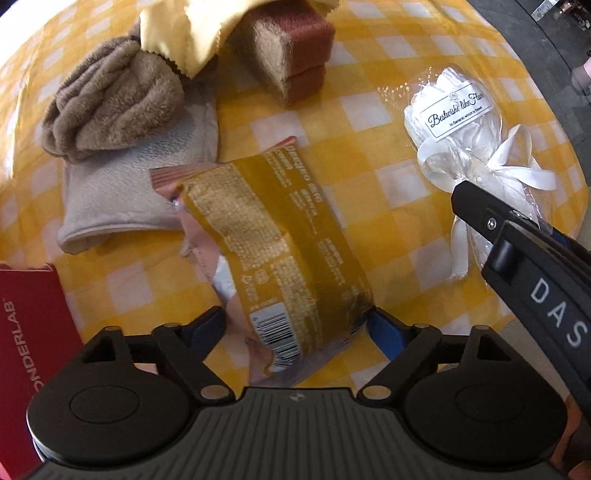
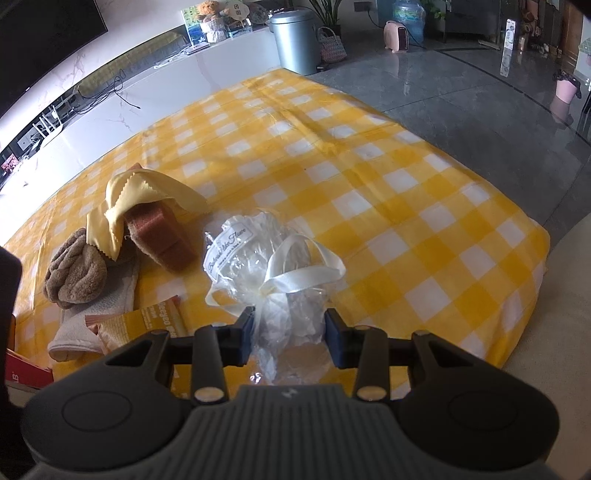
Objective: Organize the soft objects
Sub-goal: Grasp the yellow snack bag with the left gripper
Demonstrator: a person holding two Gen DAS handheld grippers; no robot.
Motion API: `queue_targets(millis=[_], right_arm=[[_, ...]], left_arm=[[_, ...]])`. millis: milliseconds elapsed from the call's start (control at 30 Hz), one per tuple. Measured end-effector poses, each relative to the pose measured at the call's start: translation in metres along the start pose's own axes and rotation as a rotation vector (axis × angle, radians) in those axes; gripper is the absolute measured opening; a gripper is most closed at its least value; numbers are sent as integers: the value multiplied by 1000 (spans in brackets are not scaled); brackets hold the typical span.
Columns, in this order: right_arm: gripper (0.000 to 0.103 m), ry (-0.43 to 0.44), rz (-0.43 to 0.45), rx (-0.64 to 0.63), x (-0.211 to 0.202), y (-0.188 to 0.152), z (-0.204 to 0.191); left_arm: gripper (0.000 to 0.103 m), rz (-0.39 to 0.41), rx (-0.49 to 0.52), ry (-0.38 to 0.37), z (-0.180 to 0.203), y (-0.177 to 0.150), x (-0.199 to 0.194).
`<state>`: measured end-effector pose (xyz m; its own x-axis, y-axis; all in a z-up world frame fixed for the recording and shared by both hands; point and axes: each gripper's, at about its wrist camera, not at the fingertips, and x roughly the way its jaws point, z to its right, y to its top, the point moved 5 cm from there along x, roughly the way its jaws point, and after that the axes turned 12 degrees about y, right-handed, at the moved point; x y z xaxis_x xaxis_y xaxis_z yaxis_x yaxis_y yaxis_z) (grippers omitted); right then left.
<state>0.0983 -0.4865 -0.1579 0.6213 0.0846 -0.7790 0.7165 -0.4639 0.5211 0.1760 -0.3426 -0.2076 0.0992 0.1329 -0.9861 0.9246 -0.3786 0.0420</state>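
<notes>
Yellow and white checked cloth (image 2: 369, 192) covers the desk. My left tongs (image 1: 295, 326) point down, spread wide, and the golden snack packet (image 1: 280, 254) lies between the pads, which do not press on it. My right tongs (image 2: 290, 334) pinch the neck of the clear wrapped white bundle (image 2: 266, 258) with ribbon. Near the packet lie a grey towel (image 1: 140, 192), a brown fluffy cloth (image 1: 114, 107), a sponge (image 1: 291, 55) under a yellow cloth (image 1: 184, 29), and a red box (image 1: 29, 332).
</notes>
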Motion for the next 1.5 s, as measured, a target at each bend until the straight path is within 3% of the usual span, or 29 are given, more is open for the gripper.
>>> queue_targets(millis=[200, 267, 367, 500, 700, 833, 1067, 1200, 1333, 1367, 1400, 1500], right_arm=[[39, -8, -1, 11, 0, -1, 5], [39, -4, -4, 17, 1, -1, 7], [39, 4, -8, 26, 3, -2, 9], [39, 1, -11, 23, 4, -2, 8], [39, -6, -14, 7, 4, -2, 5], [39, -14, -13, 4, 4, -2, 3], [40, -25, 6, -10, 0, -1, 1], [40, -29, -1, -6, 0, -2, 3], [40, -32, 1, -5, 0, -2, 3], [40, -31, 0, -5, 0, -2, 3], [40, -29, 0, -5, 1, -2, 2], [40, -20, -3, -7, 2, -2, 2]], left_arm=[[103, 19, 26, 66, 13, 2, 5], [102, 47, 65, 54, 15, 1, 2], [82, 113, 201, 82, 24, -7, -6], [76, 117, 265, 120, 18, -29, -6], [79, 113, 325, 135, 5, -49, -1], [87, 147, 392, 204, 11, -48, -2], [93, 169, 335, 141, 29, -35, -23], [94, 123, 252, 147, 29, -18, -13], [98, 52, 122, 81, 20, -5, 10], [97, 38, 96, 56, 17, -3, 12], [86, 46, 82, 37, 13, -2, 12], [74, 56, 106, 31, 7, -1, 11]])
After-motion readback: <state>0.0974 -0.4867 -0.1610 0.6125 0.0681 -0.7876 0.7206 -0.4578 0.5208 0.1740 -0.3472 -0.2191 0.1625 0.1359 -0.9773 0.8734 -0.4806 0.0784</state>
